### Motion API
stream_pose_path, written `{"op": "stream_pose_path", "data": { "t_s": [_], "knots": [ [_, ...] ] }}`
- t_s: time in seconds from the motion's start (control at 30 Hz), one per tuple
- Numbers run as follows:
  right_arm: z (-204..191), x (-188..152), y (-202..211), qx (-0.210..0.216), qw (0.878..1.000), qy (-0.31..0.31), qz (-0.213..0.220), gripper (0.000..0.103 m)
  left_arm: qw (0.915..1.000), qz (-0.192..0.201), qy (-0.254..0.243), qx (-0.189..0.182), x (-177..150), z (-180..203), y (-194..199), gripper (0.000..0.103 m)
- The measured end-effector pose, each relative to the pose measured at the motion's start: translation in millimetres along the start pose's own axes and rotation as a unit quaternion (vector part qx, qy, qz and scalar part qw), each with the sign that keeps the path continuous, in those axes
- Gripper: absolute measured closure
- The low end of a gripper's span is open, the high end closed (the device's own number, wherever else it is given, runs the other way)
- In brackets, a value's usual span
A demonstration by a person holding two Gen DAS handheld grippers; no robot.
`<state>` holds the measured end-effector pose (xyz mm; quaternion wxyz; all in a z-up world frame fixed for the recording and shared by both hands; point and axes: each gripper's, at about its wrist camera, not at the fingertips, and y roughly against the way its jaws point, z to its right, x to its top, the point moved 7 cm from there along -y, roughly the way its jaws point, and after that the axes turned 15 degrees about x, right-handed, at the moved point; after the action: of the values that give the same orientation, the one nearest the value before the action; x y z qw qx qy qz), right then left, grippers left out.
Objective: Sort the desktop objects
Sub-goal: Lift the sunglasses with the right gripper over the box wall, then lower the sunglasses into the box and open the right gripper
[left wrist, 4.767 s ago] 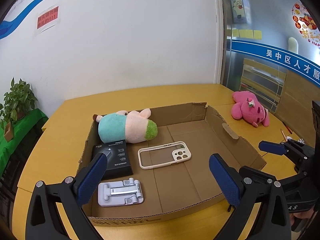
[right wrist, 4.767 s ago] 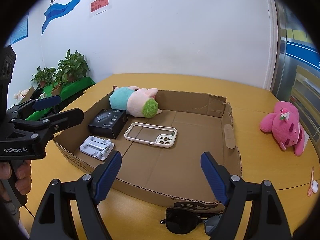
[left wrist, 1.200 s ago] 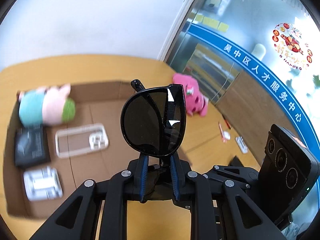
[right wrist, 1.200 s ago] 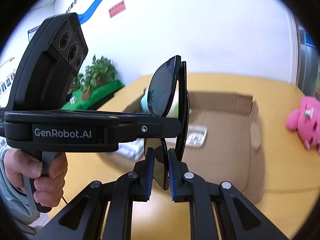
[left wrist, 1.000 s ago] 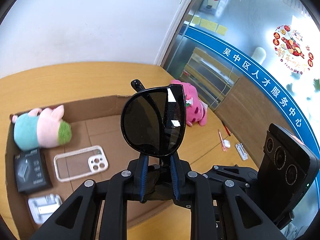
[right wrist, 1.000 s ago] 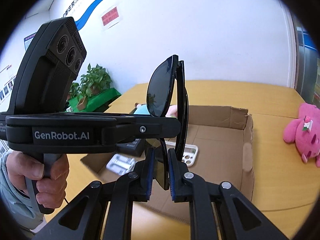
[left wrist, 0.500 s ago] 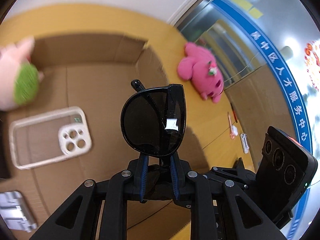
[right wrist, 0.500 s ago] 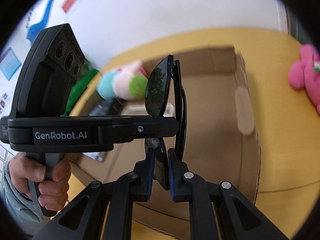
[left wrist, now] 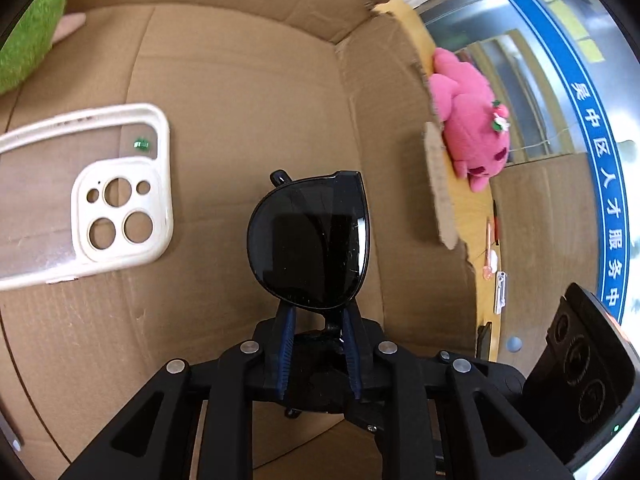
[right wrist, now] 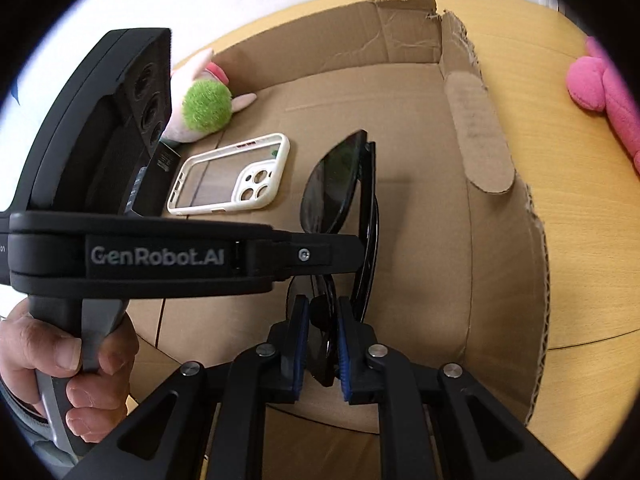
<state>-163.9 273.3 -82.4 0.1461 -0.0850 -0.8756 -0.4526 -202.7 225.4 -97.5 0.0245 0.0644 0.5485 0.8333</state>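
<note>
Folded black sunglasses [left wrist: 308,240] are held by both grippers over the floor of the open cardboard box [left wrist: 248,92]. My left gripper [left wrist: 318,320] is shut on the lower rim of the sunglasses. My right gripper [right wrist: 322,316] is shut on the same sunglasses [right wrist: 340,184] from the side, with the left gripper's body crossing in front. The sunglasses hang low inside the box, to the right of a white phone case [left wrist: 100,196], which also shows in the right wrist view [right wrist: 232,174].
A green and pink plush [right wrist: 204,104] lies at the box's back left beside a black box [right wrist: 166,158]. A pink plush toy [left wrist: 472,136] lies on the wooden table [right wrist: 580,184] outside the box's right wall [right wrist: 480,136]. Small items [left wrist: 494,264] lie further right.
Both grippers have carried the sunglasses down from above the table into the box, close to its floor. The grip on the sunglasses is unchanged.
</note>
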Motion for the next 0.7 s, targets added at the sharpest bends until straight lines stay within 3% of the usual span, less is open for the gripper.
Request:
{"op": "stream_pose_path", "data": {
  "t_s": [0.13,0.2,0.23,0.27,0.3,0.33,0.37,0.43,0.5,0.63,0.67,0.7],
  "knots": [
    [1.1,-1.8,-1.3,-0.001,1.000,-0.006,-0.006,0.089,0.9999,-0.011,0.003,0.006,-1.5,-0.7,-3.9,0.074],
    [1.5,-2.0,0.8,0.001,1.000,-0.010,-0.006,0.089,0.9999,-0.011,-0.001,-0.002,-2.1,1.9,-2.3,0.060],
    [1.7,-3.0,3.6,0.003,1.000,-0.012,-0.005,0.089,0.9999,-0.010,-0.005,-0.005,-2.6,3.9,-0.7,0.045],
    [1.5,-3.1,3.9,0.002,1.000,-0.012,-0.004,0.088,0.9998,-0.006,-0.016,0.009,-4.8,6.6,2.4,0.029],
    [-0.1,-3.9,6.7,0.004,1.000,-0.014,0.002,0.088,0.9992,-0.002,-0.028,0.030,-6.0,7.2,5.0,0.022],
    [-2.0,-3.6,7.6,0.005,1.000,-0.016,0.007,0.081,0.9977,0.009,-0.041,0.053,-7.3,8.2,9.5,0.020],
    [-6.6,-3.6,11.2,0.005,1.000,-0.012,0.015,0.065,0.9962,0.027,-0.050,0.067,-9.9,9.3,18.9,0.020],
    [-21.6,-6.5,24.6,-0.005,0.999,0.023,0.037,0.041,0.9955,0.049,-0.051,0.063,-14.4,9.0,35.2,0.020],
    [-35.0,-12.0,38.5,-0.023,0.996,0.058,0.059,0.037,0.9908,0.098,-0.061,0.071,-19.5,6.2,64.2,0.020],
    [-60.6,-32.1,74.1,-0.064,0.979,0.120,0.149,0.031,0.9623,0.235,-0.082,0.109,-43.7,-10.3,138.3,0.017],
    [-65.6,-39.3,85.1,-0.079,0.970,0.128,0.189,0.024,0.9478,0.281,-0.081,0.127,-56.6,-20.8,159.4,0.008],
    [-68.9,-45.1,90.8,-0.084,0.964,0.131,0.214,0.022,0.9394,0.304,-0.078,0.138,-58.2,-25.7,168.5,0.003]
  ]
}}
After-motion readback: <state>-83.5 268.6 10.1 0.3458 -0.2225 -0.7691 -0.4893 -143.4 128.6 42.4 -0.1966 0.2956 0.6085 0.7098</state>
